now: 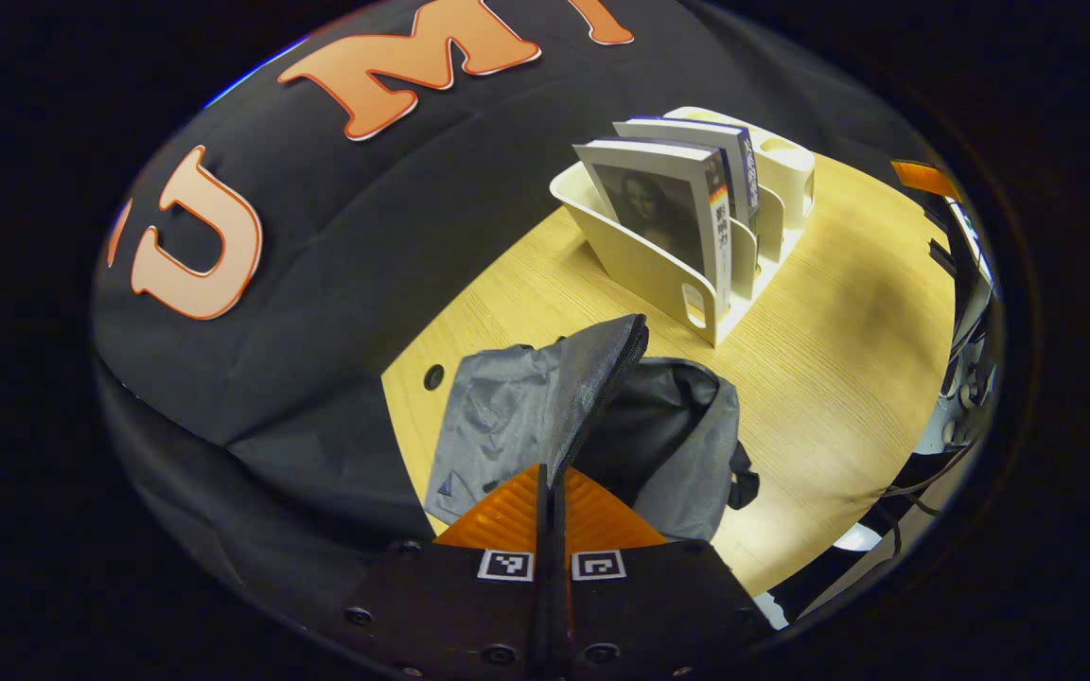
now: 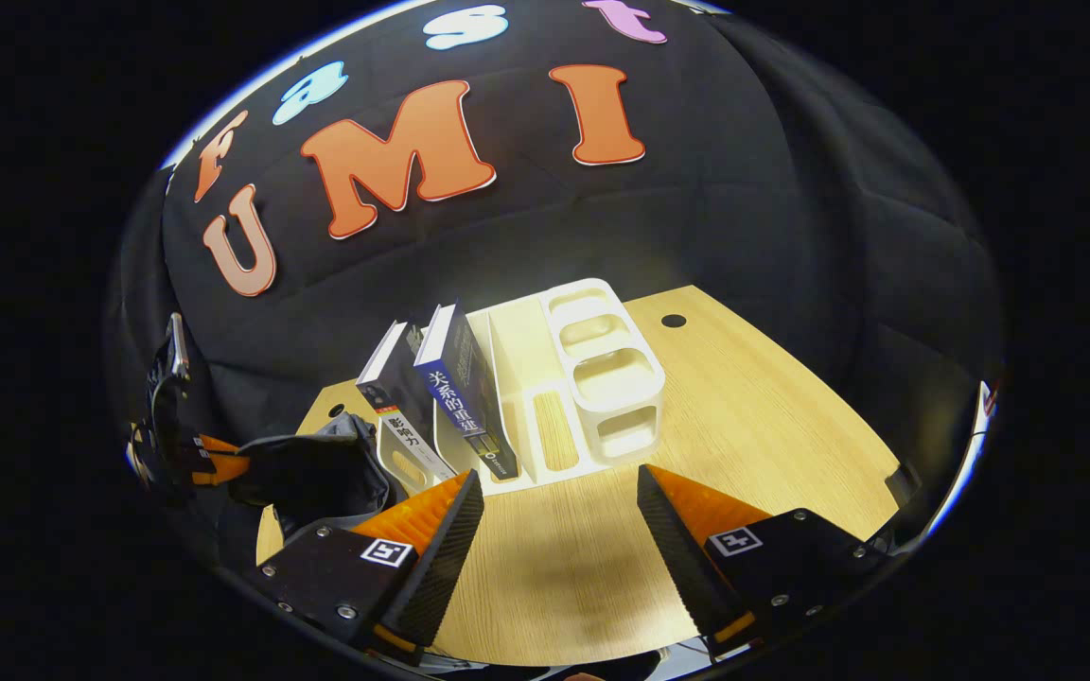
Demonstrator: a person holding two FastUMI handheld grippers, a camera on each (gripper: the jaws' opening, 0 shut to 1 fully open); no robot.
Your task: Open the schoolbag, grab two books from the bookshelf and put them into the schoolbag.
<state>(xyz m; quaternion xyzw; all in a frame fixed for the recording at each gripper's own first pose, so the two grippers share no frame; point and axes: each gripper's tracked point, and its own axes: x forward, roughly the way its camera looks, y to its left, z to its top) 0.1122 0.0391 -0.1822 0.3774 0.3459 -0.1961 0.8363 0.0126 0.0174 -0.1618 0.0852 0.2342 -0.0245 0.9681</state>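
With the schoolbag (image 1: 592,426) held open by your closed left gripper (image 1: 553,492), move your open right gripper (image 2: 559,515) to the two books (image 2: 441,397) in the bookshelf (image 2: 602,369).

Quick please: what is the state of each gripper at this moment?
Left gripper: closed on the schoolbag flap, holding it up.
Right gripper: open, holding nothing, facing the bookshelf.

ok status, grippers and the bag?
Left gripper shut on schoolbag flap, holding it up. Right gripper open, facing the bookshelf. Two books upright in their slots. Nothing in the way.
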